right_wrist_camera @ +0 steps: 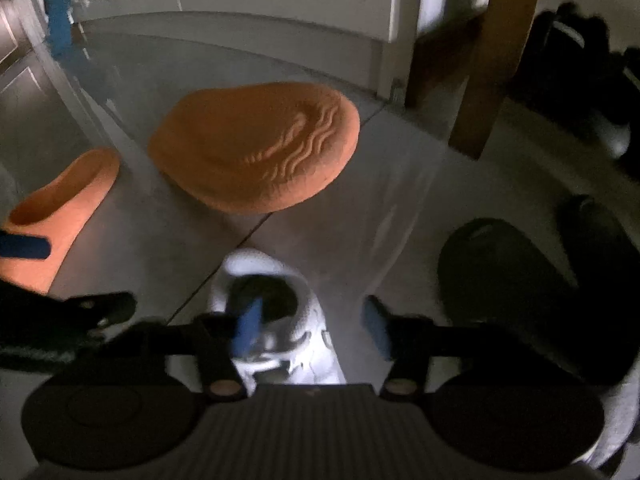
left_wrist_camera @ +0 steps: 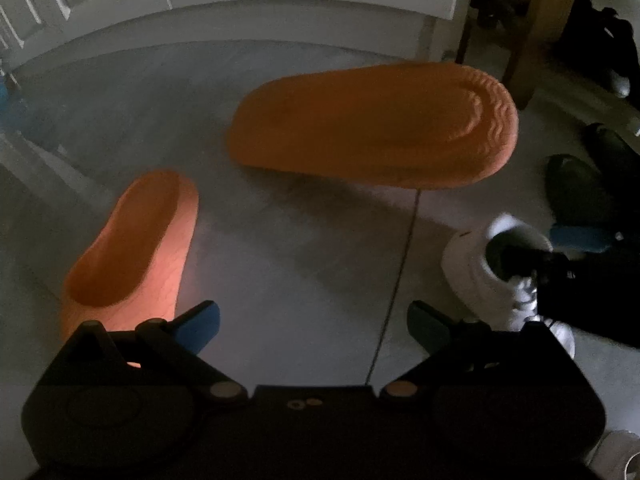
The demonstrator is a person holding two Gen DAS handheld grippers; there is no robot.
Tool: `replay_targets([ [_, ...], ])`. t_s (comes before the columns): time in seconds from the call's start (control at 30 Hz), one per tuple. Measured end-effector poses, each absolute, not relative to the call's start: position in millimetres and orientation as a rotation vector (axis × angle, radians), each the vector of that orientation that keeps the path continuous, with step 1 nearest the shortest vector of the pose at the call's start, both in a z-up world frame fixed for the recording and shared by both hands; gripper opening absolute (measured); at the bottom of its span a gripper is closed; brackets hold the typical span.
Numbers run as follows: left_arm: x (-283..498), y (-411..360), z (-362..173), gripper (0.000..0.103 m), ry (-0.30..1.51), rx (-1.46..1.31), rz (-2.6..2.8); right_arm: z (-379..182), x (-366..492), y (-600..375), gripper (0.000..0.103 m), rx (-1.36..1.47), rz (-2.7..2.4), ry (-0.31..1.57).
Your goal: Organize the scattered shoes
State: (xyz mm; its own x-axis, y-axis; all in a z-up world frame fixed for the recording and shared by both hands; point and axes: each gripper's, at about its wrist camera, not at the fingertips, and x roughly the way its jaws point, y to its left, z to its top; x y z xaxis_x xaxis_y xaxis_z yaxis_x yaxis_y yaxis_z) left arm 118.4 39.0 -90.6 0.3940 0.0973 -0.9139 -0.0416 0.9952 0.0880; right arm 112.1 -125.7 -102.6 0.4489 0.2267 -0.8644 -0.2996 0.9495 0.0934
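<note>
Two orange slippers lie on the grey floor. One stands upright (left_wrist_camera: 132, 248) (right_wrist_camera: 60, 208) just left of my left gripper (left_wrist_camera: 314, 324), which is open over bare floor with nothing between its fingers. The other slipper (left_wrist_camera: 372, 128) (right_wrist_camera: 256, 148) lies sole up farther ahead. A white sneaker (left_wrist_camera: 476, 276) (right_wrist_camera: 260, 264) sits under my right gripper (right_wrist_camera: 312, 328). One blue finger (right_wrist_camera: 248, 328) reaches into the sneaker's opening. The other finger (right_wrist_camera: 376, 328) stands outside its wall with a gap of floor showing, so the gripper is open around the collar.
A black shoe (right_wrist_camera: 500, 280) (left_wrist_camera: 576, 188) lies right of the sneaker, and another dark one is beyond it. A wooden furniture leg (left_wrist_camera: 536, 32) (right_wrist_camera: 488, 60) stands at the back right with dark shoes (left_wrist_camera: 608, 40) behind it. A white door and baseboard (left_wrist_camera: 200, 28) close off the far side.
</note>
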Motion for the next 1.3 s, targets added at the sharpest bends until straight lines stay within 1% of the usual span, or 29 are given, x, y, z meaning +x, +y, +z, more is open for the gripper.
replay_targets([
  [0.03, 118, 41, -91, 0.101, 1.163, 0.05, 0.091, -104, 114, -126, 0.023, -0.065, 0.323, 1.065],
  [0.07, 117, 42, -90, 0.101, 1.163, 0.047, 0.093, -107, 117, -127, 0.022, -0.052, 0.317, 1.075],
  [0.3, 113, 42, -86, 0.101, 1.156, 0.051, 0.092, -105, 106, -142, 0.021, 0.031, 0.312, 1.052],
  [0.53, 106, 35, -71, 0.101, 1.127, 0.062, 0.066, -94, 84, -175, 0.02, 0.223, 0.247, 1.109],
  [0.7, 101, 28, -64, 0.101, 1.113, 0.074, 0.042, -82, 44, -198, 0.02, 0.298, 0.213, 1.163],
  [0.93, 92, 10, -64, 0.101, 1.12, 0.115, -0.016, -87, -15, -217, 0.02, 0.274, 0.149, 1.26],
  [1.07, 88, 0, -67, 0.101, 1.128, 0.129, -0.046, -88, -36, -234, 0.02, 0.354, 0.096, 1.296],
  [1.13, 86, -1, -66, 0.101, 1.127, 0.133, -0.052, -81, -40, -240, 0.02, 0.378, 0.09, 1.284],
  [1.3, 85, -2, -63, 0.101, 1.12, 0.141, -0.054, -45, -61, -264, 0.02, 0.485, 0.074, 1.24],
])
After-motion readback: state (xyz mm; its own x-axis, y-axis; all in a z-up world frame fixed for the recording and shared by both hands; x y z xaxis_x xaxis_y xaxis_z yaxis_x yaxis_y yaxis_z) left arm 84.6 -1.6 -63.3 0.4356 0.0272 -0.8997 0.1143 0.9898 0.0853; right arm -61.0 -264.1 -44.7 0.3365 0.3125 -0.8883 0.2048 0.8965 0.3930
